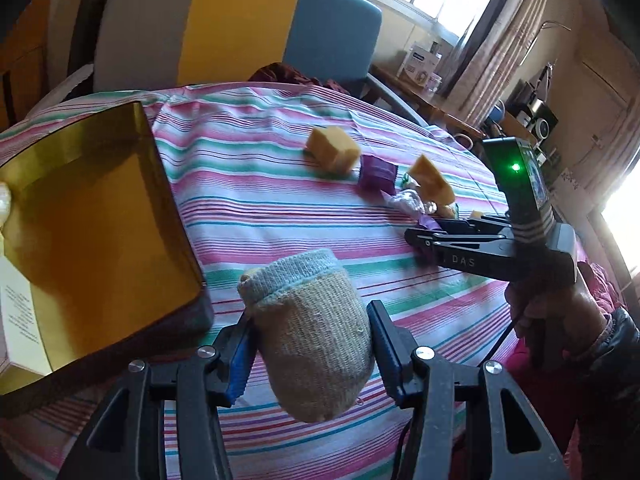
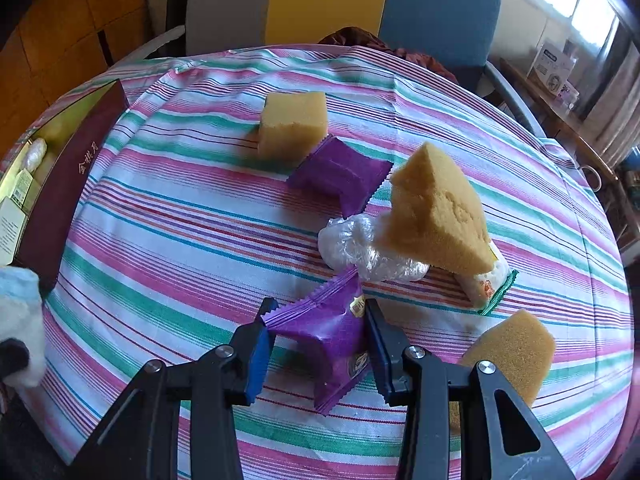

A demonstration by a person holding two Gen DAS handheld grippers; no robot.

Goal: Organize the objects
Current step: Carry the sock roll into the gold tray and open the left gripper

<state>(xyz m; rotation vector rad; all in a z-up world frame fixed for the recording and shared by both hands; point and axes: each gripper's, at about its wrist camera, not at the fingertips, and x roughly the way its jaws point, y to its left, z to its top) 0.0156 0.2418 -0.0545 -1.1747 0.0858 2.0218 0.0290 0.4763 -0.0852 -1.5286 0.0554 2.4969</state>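
My left gripper (image 1: pixel 310 322) is shut on a rolled beige and blue sock (image 1: pixel 312 332), held above the striped tablecloth beside an open gold-lined box (image 1: pixel 100 232). My right gripper (image 2: pixel 318 320) is shut on a purple snack packet (image 2: pixel 328 336) near the table's front; it also shows in the left wrist view (image 1: pixel 418 242). A second purple packet (image 2: pixel 340 174), yellow sponge pieces (image 2: pixel 292 128) (image 2: pixel 436 210) (image 2: pixel 512 352), a clear plastic bag (image 2: pixel 360 248) and a white green-edged packet (image 2: pixel 486 284) lie beyond it.
The box (image 2: pixel 68 184) at the left has a maroon wall with gold lettering and holds small packets. A grey, yellow and blue chair (image 1: pixel 240 28) stands behind the table. A side table with boxes (image 1: pixel 420 68) is at the right under a window.
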